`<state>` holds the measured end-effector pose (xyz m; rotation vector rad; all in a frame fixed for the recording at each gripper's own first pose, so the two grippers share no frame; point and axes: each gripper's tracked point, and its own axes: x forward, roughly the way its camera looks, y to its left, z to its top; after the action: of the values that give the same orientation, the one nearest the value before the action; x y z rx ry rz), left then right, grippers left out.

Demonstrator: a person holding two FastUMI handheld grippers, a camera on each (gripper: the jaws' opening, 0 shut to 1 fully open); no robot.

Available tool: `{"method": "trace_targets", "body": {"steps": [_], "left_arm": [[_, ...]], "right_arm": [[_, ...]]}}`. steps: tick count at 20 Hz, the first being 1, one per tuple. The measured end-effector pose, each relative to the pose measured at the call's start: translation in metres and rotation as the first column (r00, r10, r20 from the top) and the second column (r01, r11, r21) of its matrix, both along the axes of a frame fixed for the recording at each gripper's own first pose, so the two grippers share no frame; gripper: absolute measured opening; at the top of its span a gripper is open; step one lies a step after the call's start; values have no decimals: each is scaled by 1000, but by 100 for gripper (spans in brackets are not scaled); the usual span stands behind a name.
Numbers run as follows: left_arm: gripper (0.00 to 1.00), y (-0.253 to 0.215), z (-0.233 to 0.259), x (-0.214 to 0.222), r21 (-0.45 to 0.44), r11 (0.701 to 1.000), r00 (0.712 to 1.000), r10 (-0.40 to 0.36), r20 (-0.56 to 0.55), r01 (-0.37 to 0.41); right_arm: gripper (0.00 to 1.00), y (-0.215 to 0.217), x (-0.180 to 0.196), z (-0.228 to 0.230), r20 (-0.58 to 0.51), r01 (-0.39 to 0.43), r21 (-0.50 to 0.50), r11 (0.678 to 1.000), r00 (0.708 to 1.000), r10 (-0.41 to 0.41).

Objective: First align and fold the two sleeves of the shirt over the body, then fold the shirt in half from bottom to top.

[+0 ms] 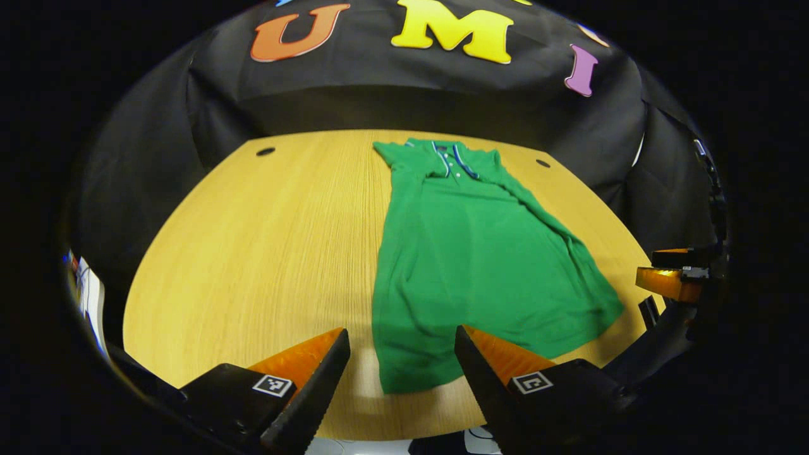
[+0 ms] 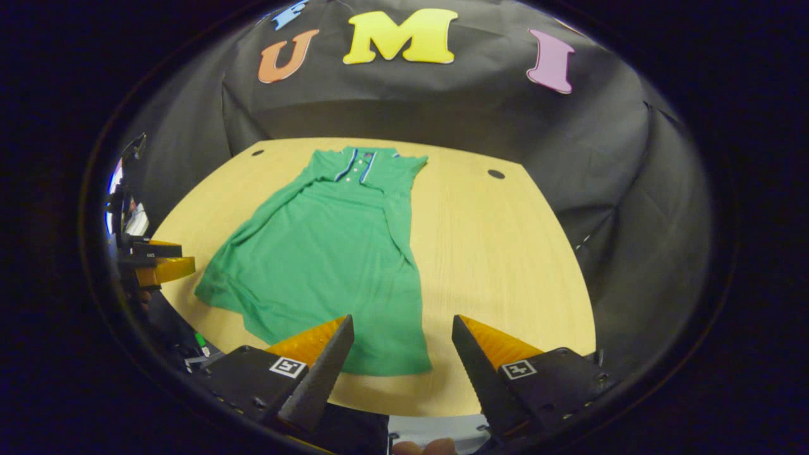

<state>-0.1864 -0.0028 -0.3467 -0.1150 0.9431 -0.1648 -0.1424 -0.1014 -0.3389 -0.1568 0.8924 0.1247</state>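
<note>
A green polo shirt (image 1: 468, 265) lies flat on the wooden table (image 1: 265, 253), collar at the far side and hem toward me. No sleeve sticks out sideways; both seem folded onto the body. My left gripper (image 1: 401, 332) is open, hovering just above the hem's left corner. The right gripper (image 1: 676, 278) shows at the far right, beside the hem's other corner. In the right gripper view, the shirt (image 2: 328, 253) spreads to the left, and my right gripper (image 2: 402, 319) stands open over the hem's right corner. The left gripper (image 2: 158, 268) shows at the left edge.
Two dark cable holes (image 1: 265, 151) (image 1: 542, 163) sit near the table's back corners. The table's front edge (image 1: 404, 436) runs just under my fingers. Black cloth walls close in the back and sides. Bare wood lies left of the shirt in the left gripper view.
</note>
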Motion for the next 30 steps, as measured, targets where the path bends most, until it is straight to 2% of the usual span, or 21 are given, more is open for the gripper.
{"method": "trace_targets", "body": {"steps": [5, 12, 15, 17, 18, 19, 21, 22, 23, 24, 25, 30], "left_arm": [[100, -8, -30, -9, -3, 1000, 992, -13, -123, 13], [100, -17, -38, 9, 17, 1000, 988, 12, -155, -9], [100, -15, -39, 4, 58, 998, 984, -9, -179, 20], [100, -8, -41, 3, 104, 994, 979, -11, -205, 33], [96, -7, -41, 3, 102, 995, 978, -1, -209, 23], [80, -6, -40, 1, 94, 996, 977, 17, -211, 3], [56, -6, -41, -2, 73, 997, 973, 40, -229, -24], [40, -7, -42, -2, 49, 998, 970, 43, -238, -32], [17, -11, -40, -4, 18, 999, 966, 39, -254, -36], [12, -14, -40, -6, -14, 999, 963, 31, -268, -36], [8, -15, -40, -9, -37, 998, 960, 28, -280, -40], [6, -19, -17, -8, -142, 988, 964, 15, -265, -55]], "right_arm": [[96, -14, -11, -36, -87, 1, -30, 1000, 996, -4], [96, -14, -13, -73, -182, -15, -43, 999, 983, 7], [94, -12, -11, -74, -194, 0, -12, 1000, 981, -2], [94, -6, -16, -77, -233, 7, 56, 998, 973, 6], [82, -7, -19, -77, -251, 20, 66, 998, 968, -2], [70, -7, -18, -76, -259, 12, 64, 998, 966, 5], [45, 1, -21, -76, -273, -6, 84, 996, 962, 29], [29, 3, -21, -79, -275, -7, 74, 997, 961, 28], [13, 4, -21, -71, -265, -17, 72, 997, 963, 35], [4, 5, -20, -80, -270, -20, 62, 998, 962, 36], [3, 5, -21, -78, -272, -23, 65, 998, 961, 40], [3, 3, -16, -51, -255, 25, 130, 991, 967, 9]]}}
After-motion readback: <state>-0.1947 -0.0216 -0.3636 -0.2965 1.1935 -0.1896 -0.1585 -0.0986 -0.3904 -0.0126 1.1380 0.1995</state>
